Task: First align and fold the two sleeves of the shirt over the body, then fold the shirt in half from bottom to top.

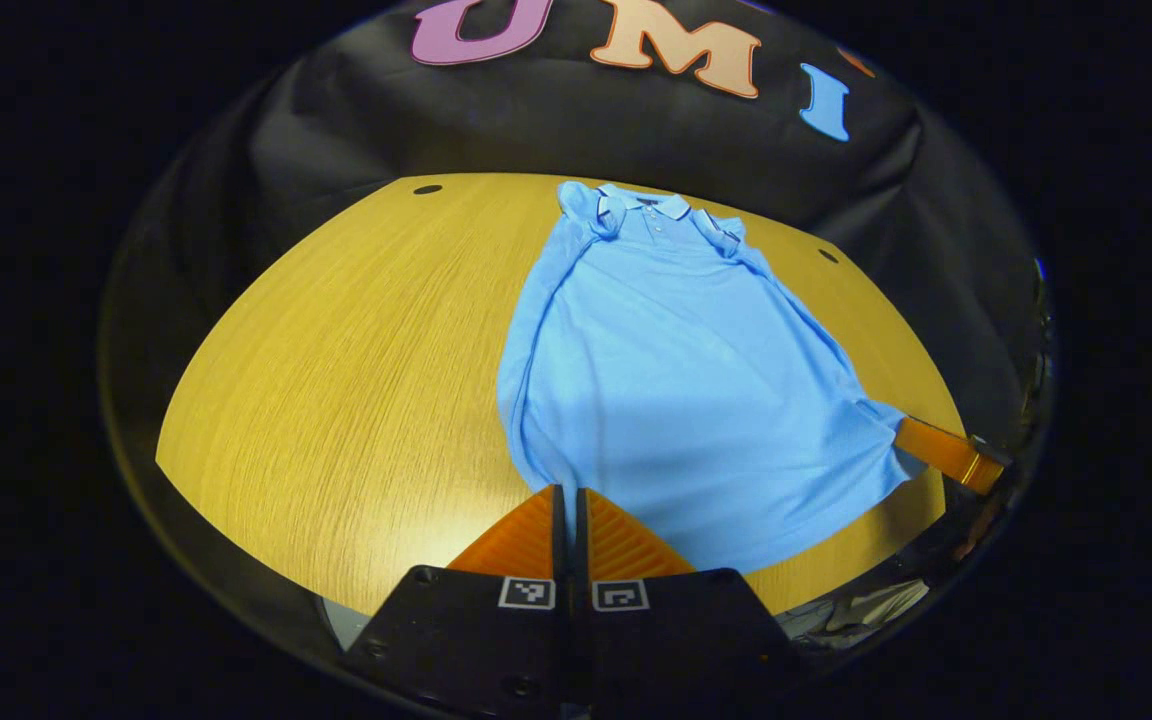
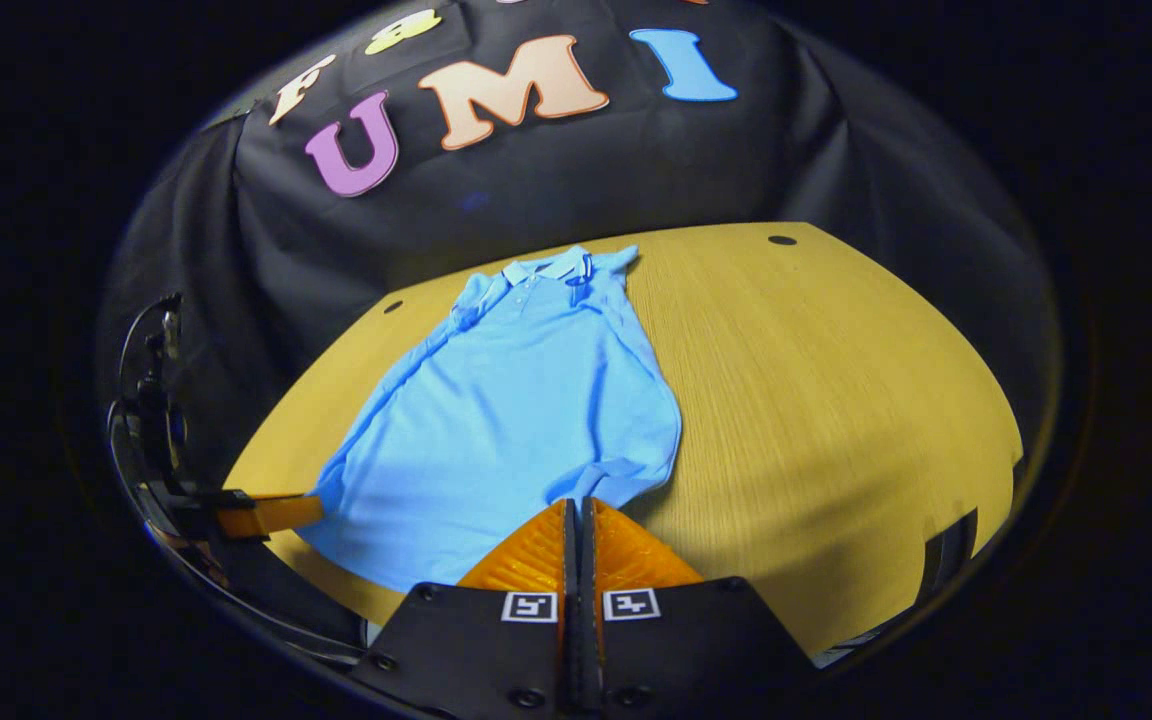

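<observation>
Left gripper view: the left claw [image 1: 567, 500] is clenched, its two fingers pressed together at the near hem of the shirt [image 1: 676, 380], seemingly pinching that bottom corner. The blue polo lies flat on the worktop [image 1: 336, 360], stretching away from the claw with the collar at the far end and both sleeves already tucked in over the body. Off to the claw's right, the right claw [image 1: 921, 440] meets the opposite hem corner.

Right gripper view: the right claw [image 2: 579, 510] is likewise clenched at the hem of the shirt [image 2: 516, 410], collar far ahead. To its left the left claw [image 2: 286, 512] touches the other corner.

The sleeve folds look done; the bottom-to-top fold is in hand. Next, both claws should lift the hem together and carry it evenly forward to the collar. Both are held low, pointing across the worktop.
</observation>
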Demonstrator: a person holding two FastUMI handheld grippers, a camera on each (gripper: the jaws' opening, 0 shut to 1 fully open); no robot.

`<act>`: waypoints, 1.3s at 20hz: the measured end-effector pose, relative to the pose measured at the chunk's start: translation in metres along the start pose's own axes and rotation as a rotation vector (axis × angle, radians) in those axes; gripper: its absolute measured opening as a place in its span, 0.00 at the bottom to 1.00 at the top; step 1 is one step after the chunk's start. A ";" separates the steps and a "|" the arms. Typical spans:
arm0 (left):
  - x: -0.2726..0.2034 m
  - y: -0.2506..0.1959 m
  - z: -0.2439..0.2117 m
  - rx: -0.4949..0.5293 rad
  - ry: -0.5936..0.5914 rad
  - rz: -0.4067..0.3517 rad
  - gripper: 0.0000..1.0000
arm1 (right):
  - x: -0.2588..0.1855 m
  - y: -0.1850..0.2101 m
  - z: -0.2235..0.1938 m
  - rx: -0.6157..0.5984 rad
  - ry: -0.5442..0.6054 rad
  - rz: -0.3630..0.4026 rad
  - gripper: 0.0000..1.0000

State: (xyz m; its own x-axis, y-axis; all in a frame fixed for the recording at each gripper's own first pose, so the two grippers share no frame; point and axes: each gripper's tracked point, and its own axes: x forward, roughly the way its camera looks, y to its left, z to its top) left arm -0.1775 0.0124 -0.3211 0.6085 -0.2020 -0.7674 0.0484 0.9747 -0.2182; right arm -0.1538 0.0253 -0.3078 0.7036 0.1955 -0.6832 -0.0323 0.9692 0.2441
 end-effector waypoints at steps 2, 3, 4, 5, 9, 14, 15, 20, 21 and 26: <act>0.000 -0.004 0.015 -0.011 -0.014 -0.024 0.00 | 0.002 0.000 0.018 0.018 -0.017 0.003 0.03; 0.000 -0.005 0.024 -0.015 -0.025 -0.032 0.00 | 0.004 0.001 0.026 0.028 -0.024 0.004 0.03; 0.002 -0.007 0.035 -0.021 -0.033 -0.041 0.00 | 0.006 0.003 0.036 0.040 -0.034 0.006 0.02; 0.004 -0.007 0.046 -0.029 -0.045 -0.047 0.00 | 0.008 0.005 0.045 0.053 -0.048 0.011 0.03; 0.016 -0.007 0.095 -0.039 -0.100 -0.074 0.00 | 0.024 0.017 0.090 0.062 -0.102 0.026 0.02; 0.034 -0.002 0.154 -0.065 -0.146 -0.101 0.00 | 0.050 0.033 0.142 0.059 -0.162 0.049 0.02; 0.039 0.000 0.165 -0.069 -0.156 -0.101 0.00 | 0.056 0.035 0.153 0.056 -0.172 0.050 0.02; 0.066 0.009 0.225 -0.040 -0.215 -0.106 0.00 | 0.091 0.040 0.203 0.055 -0.228 0.044 0.02; 0.073 0.011 0.237 -0.029 -0.226 -0.103 0.00 | 0.097 0.039 0.213 0.053 -0.238 0.043 0.02; 0.109 0.008 0.299 -0.030 -0.270 -0.115 0.00 | 0.136 0.036 0.258 0.036 -0.282 0.024 0.02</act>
State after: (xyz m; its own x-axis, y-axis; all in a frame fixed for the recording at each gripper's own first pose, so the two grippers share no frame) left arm 0.1260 0.0270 -0.2268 0.7894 -0.2744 -0.5491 0.1081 0.9427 -0.3156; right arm 0.1238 0.0477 -0.2144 0.8729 0.1636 -0.4597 -0.0291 0.9579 0.2858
